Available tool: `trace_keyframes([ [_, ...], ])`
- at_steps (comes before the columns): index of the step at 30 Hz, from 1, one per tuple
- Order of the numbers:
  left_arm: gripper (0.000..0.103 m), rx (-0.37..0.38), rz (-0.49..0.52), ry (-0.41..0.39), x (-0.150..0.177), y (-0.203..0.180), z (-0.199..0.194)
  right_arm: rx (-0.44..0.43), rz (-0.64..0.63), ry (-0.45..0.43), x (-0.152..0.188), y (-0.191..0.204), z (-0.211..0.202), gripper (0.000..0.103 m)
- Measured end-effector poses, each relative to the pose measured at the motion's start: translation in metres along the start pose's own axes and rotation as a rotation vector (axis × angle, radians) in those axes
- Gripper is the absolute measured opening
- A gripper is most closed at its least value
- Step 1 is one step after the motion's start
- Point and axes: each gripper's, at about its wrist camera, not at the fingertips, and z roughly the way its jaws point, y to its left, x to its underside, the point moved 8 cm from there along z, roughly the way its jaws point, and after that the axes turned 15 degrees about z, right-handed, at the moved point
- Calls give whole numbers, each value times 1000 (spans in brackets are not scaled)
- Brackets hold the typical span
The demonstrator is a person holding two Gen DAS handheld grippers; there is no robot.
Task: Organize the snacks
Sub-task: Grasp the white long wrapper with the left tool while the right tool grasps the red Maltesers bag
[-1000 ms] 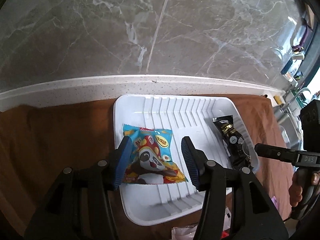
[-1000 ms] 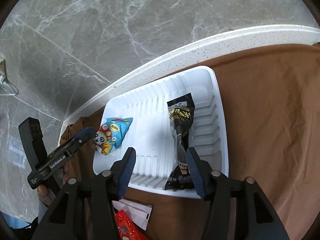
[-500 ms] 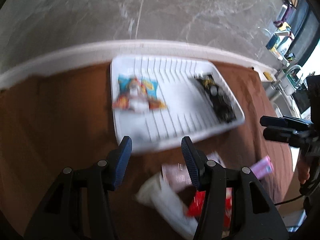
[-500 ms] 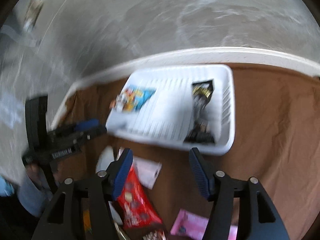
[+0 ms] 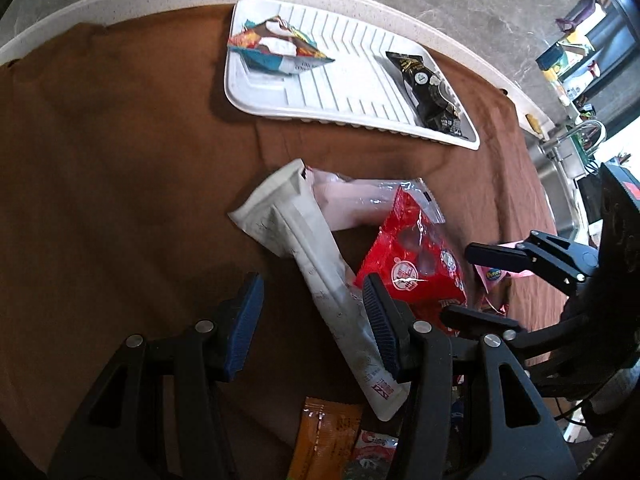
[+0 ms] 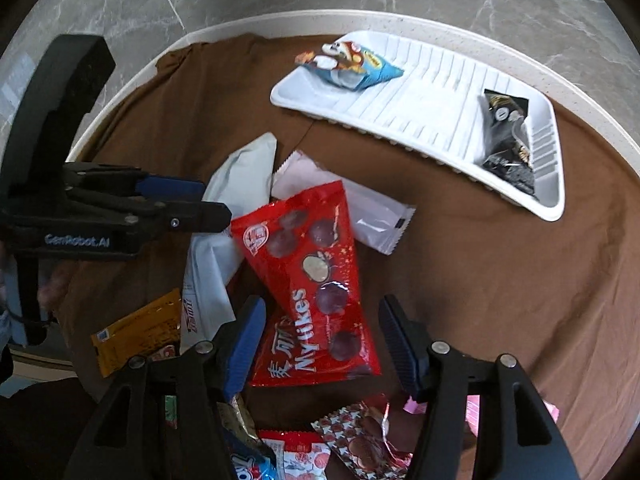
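Brown cloth is carrying a loose snack pile near the white ribbed plastic tray. Right gripper, released, is straddling the red glossy chocolate bag; left gripper, released, is flanking the long white wrapper. Risk: overlapping packets are liable to drag along

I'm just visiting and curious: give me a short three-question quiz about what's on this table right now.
1. How many snack packets lie in the white ribbed plastic tray?
2. True or false: the right gripper is clamped on the red chocolate-ball bag.
3. The tray's black packet lies at which end: A, beside the colourful cartoon packet; B, the opposite end?

Key: 1. two; 2. false, jaws open around it; 3. B
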Motion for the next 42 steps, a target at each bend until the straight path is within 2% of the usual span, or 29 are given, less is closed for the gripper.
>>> trace_keyframes([
  [4,50,16,-13,4,2,-3,4,8,-13,6,1,4,10,62],
  [11,50,51,-21,18,0,-7,12,6,1,27,-1,4,21,49],
  [15,50,48,-5,45,3,-9,18,-11,24,32,-3,1,21,43],
  [20,50,13,52,36,3,-17,21,-31,36,28,-2,-2,19,39],
  [22,48,10,65,28,3,-20,22,-49,56,31,-2,-4,17,38],
  [24,36,36,51,31,5,-20,23,-75,88,39,-2,-8,15,36],
  [26,32,45,44,28,5,-19,22,-104,124,46,-3,-13,11,35],
  [35,26,90,29,0,8,-18,10,-251,298,67,-4,-25,-8,34],
  [39,22,124,-5,-30,0,-14,-1,-313,361,55,-10,-32,-20,34],
  [42,19,132,6,-51,-9,-13,-12,-364,412,46,-16,-36,-27,34],
])
